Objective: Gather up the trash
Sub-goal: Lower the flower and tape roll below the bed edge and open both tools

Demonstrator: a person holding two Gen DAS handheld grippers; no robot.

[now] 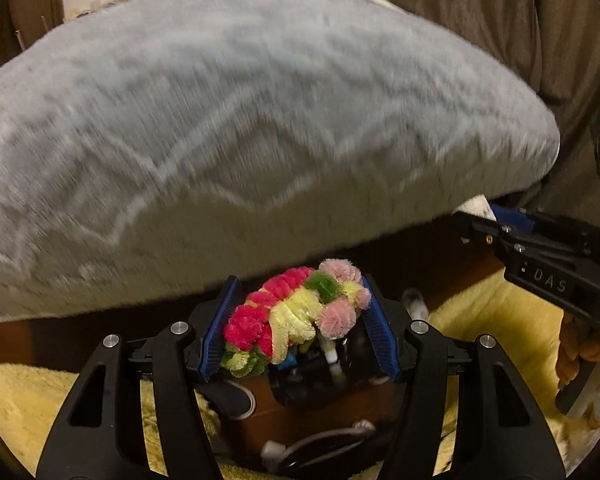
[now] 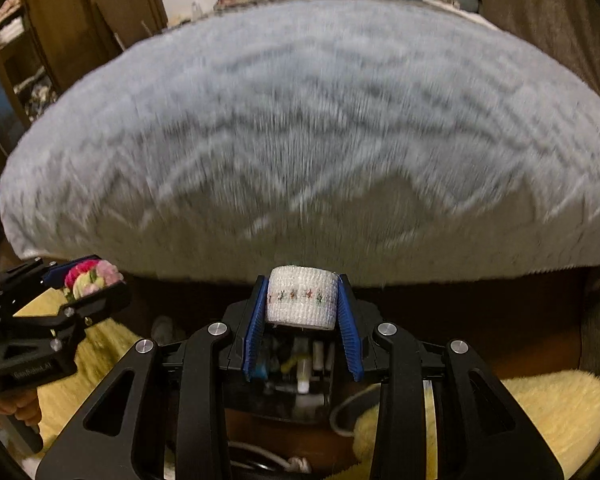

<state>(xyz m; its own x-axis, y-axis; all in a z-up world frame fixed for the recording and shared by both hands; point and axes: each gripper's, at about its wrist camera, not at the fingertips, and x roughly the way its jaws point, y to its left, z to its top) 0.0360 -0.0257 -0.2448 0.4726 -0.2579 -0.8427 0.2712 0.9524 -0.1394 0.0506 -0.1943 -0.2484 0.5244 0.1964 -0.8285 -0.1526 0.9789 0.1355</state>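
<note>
My left gripper (image 1: 300, 292) is shut on a bundle of pink, yellow and green pipe-cleaner flowers (image 1: 288, 316); the same bundle (image 2: 90, 274) shows at the left of the right wrist view. My right gripper (image 2: 302, 284) is shut on a white bandage roll (image 2: 302, 300) with a patterned band. That gripper (image 1: 472, 220) also shows at the right of the left wrist view. Both grippers point steeply down. Below each sits a small dark bin (image 1: 300, 396) (image 2: 276, 404) on the floor, with white and yellow scraps inside.
A bed under a grey fuzzy blanket (image 1: 260, 120) fills the view ahead, its edge just beyond the bin. Yellow fluffy rugs (image 1: 500, 320) (image 2: 540, 420) lie on the wooden floor at both sides. A white cable (image 2: 340, 412) trails by the bin. Brown curtains (image 1: 480, 20) hang at the right.
</note>
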